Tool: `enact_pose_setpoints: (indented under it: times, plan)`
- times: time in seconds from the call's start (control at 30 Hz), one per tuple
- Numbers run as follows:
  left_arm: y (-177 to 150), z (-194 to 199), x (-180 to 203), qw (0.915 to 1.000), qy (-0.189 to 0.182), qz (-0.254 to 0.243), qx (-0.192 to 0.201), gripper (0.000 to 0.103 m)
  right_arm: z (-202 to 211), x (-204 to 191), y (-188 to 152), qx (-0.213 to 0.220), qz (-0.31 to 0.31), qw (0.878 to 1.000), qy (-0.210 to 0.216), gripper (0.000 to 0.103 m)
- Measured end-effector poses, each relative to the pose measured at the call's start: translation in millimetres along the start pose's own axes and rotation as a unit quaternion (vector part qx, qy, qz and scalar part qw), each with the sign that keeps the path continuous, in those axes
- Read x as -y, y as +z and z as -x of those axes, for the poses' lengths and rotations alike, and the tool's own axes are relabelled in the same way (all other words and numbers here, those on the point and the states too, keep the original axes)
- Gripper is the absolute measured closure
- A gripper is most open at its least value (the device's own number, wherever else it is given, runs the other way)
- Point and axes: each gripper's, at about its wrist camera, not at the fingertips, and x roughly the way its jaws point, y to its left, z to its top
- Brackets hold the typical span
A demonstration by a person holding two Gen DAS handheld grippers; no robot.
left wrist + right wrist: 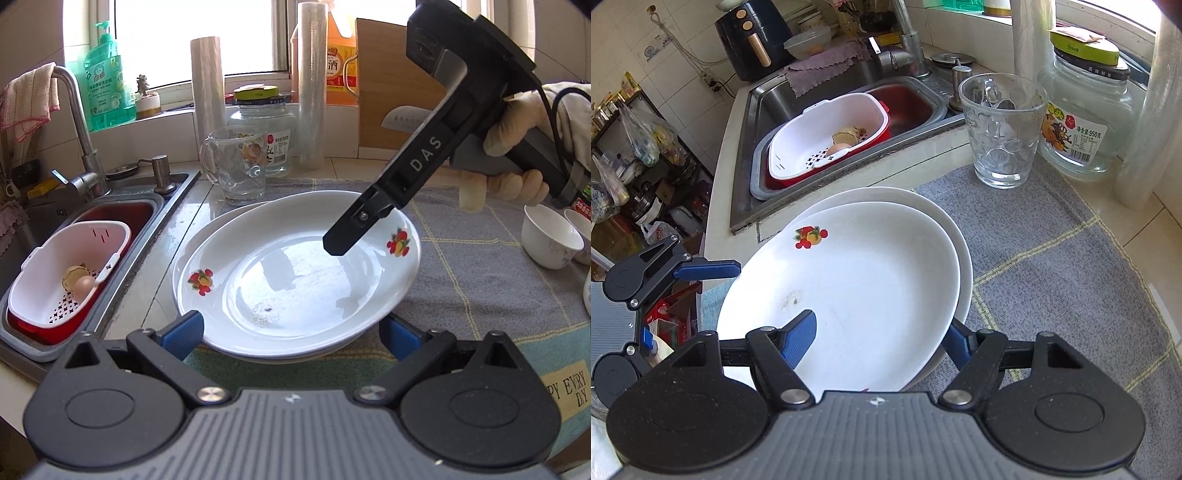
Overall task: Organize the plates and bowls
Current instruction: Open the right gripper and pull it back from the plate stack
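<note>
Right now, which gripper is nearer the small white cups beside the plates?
Right. The right gripper hangs over the fruit-patterned plate's rim on the small white cups' side; the left gripper sits at the plate's near edge, farther away.

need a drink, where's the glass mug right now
The glass mug stands on the counter behind the plates, between the sink and the jar; in the right wrist view it is upper right.

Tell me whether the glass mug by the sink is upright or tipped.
Upright. The mug stands on its base at the mat's edge, mouth up, beside the jar.
</note>
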Motion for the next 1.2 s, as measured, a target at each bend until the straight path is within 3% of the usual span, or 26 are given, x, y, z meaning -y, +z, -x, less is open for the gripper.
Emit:
enact_pose_setpoints:
  times: [0.37,0.53,0.67,0.83,1.2]
  plan:
    - [-2,-1,-3,0.9999,-0.006,-0.008,-0.005,0.003,3,-10,-4,-0.006,-0.004,1.0,-0.03,0.024]
    - [0,0,-4,0.9997,-0.01,-0.023,0.001,0.003,5,-15,-9,-0.011,-0.005,0.999,-0.047,0.018]
    - [2,2,-8,0.9997,-0.008,-0.023,0.009,0.003,15,-22,-14,0.018,-0.008,0.999,-0.038,0.008]
    - [4,8,-9,0.9991,-0.014,-0.033,0.021,0.002,16,-39,-22,0.034,-0.005,0.997,-0.065,0.0]
    - [8,11,-4,0.9959,-0.05,-0.071,0.028,0.001,21,-69,-43,0.071,-0.019,0.985,-0.157,0.0]
